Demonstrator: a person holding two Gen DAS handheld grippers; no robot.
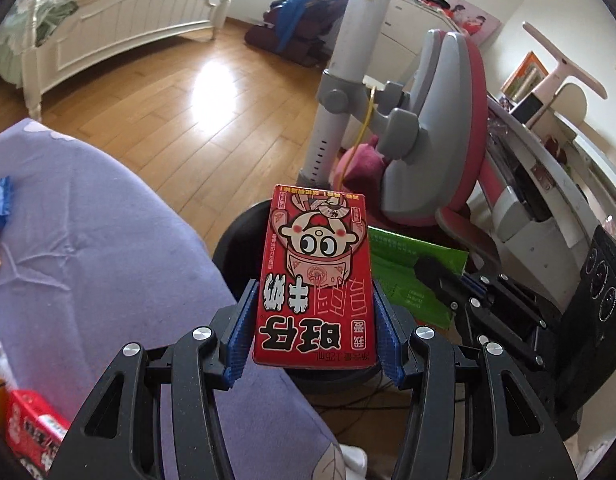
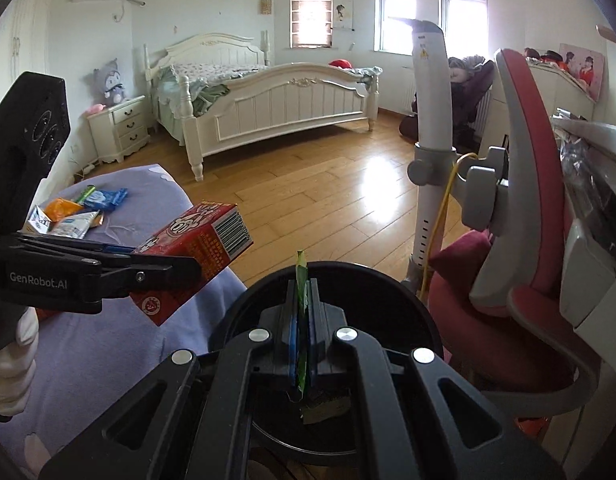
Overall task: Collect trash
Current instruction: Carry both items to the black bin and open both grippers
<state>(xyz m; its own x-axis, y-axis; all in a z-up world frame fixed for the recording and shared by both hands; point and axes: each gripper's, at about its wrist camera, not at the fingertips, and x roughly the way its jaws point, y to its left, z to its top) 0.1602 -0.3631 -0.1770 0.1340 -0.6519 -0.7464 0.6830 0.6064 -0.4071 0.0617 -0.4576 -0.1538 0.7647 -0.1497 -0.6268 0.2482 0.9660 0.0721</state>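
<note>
Now, view by view.

Left wrist view
- Left gripper (image 1: 314,316): clamped on a red milk carton (image 1: 314,280), blue pads (image 1: 242,328) pressed against both long sides.
- Carton position: upright between the fingers, print upside down, held over the near rim of the black trash bin (image 1: 236,236).
- Right gripper (image 1: 432,270): at right, pinching a green wrapper (image 1: 412,280) just beside the carton.
- Purple bedspread (image 1: 88,240): at left; blue packet (image 1: 0,200) near its edge, second red carton (image 1: 32,428) at the lower corner.
- Background: pink and grey chair (image 1: 448,120), wooden floor (image 1: 148,96), white bed (image 1: 120,24).

Right wrist view
- Right gripper (image 2: 303,320): closed flat on the green wrapper (image 2: 301,280), seen edge-on, sticking up past the fingertips.
- Black trash bin (image 2: 388,300): directly below the wrapper, something brownish on its bottom.
- Left gripper (image 2: 176,264): entering from left, gripping the red milk carton (image 2: 196,248), tilted, barcode end toward the bin.
- Gloved hand (image 2: 16,360): white, on the left handle.
- Remaining litter (image 2: 76,212): several wrappers bunched on the purple bedspread (image 2: 108,352).
</note>
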